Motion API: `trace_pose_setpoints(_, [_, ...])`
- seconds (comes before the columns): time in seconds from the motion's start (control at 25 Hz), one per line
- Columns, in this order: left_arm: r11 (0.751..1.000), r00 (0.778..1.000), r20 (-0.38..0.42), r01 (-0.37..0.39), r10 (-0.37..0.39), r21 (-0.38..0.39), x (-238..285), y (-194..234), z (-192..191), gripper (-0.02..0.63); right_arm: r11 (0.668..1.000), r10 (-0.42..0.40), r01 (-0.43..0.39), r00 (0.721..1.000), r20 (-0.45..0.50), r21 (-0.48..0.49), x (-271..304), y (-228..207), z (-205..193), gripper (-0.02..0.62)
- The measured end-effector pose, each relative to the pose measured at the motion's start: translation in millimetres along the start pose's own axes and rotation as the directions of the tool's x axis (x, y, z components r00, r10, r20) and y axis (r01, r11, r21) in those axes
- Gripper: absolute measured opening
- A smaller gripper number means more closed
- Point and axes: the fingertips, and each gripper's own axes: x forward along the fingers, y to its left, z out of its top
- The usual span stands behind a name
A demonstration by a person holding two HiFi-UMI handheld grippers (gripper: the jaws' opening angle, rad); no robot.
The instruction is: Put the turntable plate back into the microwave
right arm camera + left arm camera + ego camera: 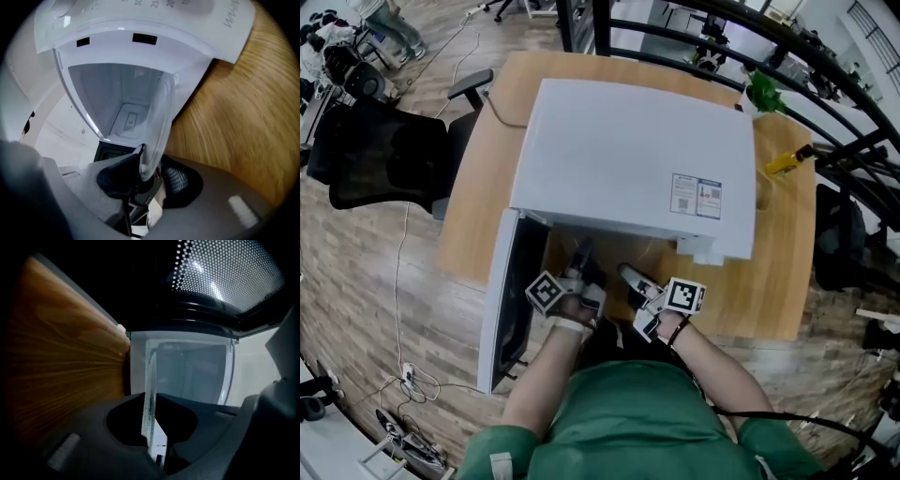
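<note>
The clear glass turntable plate (151,380) stands on edge between my two grippers, in front of the open cavity (122,98) of the white microwave (628,169). My left gripper (152,401) is shut on the plate's rim and points level into the cavity (192,376). In the right gripper view the plate (159,117) rests against the left jaw of my right gripper (152,171), and the ribbed right pad (177,180) stands apart from the glass, so this gripper is open. In the head view, the left gripper (584,258) and right gripper (630,277) are side by side at the microwave's mouth.
The microwave door (502,300) hangs open to the left, beside my left arm. The microwave stands on a wooden table (769,281), with a yellow object (787,161) and a green plant (762,92) at the far right. A black office chair (384,159) stands to the left.
</note>
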Motion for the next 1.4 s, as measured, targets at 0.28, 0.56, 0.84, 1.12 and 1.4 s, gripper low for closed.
trace_pose_setpoints(0.28, [1.000,1.000,0.002,-0.011,0.011,0.009,8,2,3,0.038,0.998,-0.058,0.059,0.998,-0.017,0.017,-3,-4,-18,0.149])
trace_pose_setpoints(0.56, [0.999,0.999,-0.003,-0.032,0.032,0.030,12,7,4,0.040,0.996,-0.084,0.085,0.996,-0.025,0.020,7,-5,-15,0.069])
trace_pose_setpoints(0.84, [0.988,0.990,-0.115,-0.065,0.082,0.141,10,9,-5,0.077,0.995,-0.056,0.056,0.998,0.002,0.085,6,-10,-7,0.049])
trace_pose_setpoints(1.12, [0.983,0.983,-0.154,-0.070,0.097,0.168,-20,7,-20,0.123,0.992,-0.065,0.063,0.998,0.024,0.106,8,-12,5,0.048])
trace_pose_setpoints(1.4, [0.974,0.983,-0.127,-0.106,0.133,0.200,-29,12,-6,0.123,0.992,-0.086,0.078,0.993,0.082,0.096,7,-15,28,0.043])
